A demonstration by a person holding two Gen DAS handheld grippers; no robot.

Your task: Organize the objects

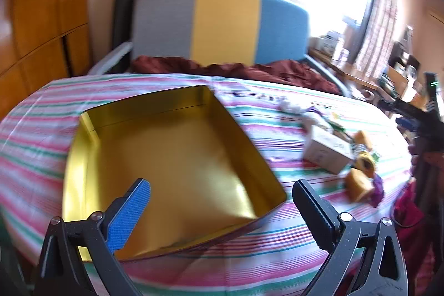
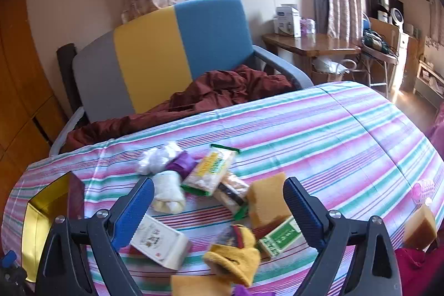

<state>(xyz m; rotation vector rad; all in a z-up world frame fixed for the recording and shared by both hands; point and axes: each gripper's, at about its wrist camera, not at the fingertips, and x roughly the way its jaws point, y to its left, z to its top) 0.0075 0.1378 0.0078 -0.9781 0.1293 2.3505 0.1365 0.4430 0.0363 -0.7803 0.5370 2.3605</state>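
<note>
We hold our left tool (image 1: 222,201) tilted down over the open rectangular tin with a gold interior (image 1: 172,157), which sits on the table covered by a pink, green and white striped cloth (image 1: 277,248). Its two arms are spread wide with nothing between them: the blue-padded finger hangs above the tin's floor, the black ribbed one over the cloth just beyond the tin's near right corner. We see nothing lying inside the tin.

Our right tool (image 2: 219,201) is likewise spread wide and pinches nothing; it hangs tilted down above the loose pile of things to the right of the tin. In that pile we see a white cardboard box with a printed label (image 2: 159,243) lying near the blue left finger, a rolled cream-coloured cloth (image 2: 169,194) beyond it, a clear wrapped white bundle (image 2: 156,157) touching a purple piece (image 2: 181,164), and a transparent snack packet with yellow and green print (image 2: 212,171). A yellow sponge block (image 2: 266,200) lies just beside the right finger, a small green and white box (image 2: 280,236) in front of it, and a crumpled yellow fabric piece (image 2: 236,254) nearest us. Another yellow-brown sponge block (image 2: 419,226) sits well apart at the right edge, near a pink plastic item (image 2: 423,189).

Behind the table stands an armchair with a grey, yellow and blue back (image 2: 166,52), with a dark red cloth (image 2: 211,93) heaped on its seat.
</note>
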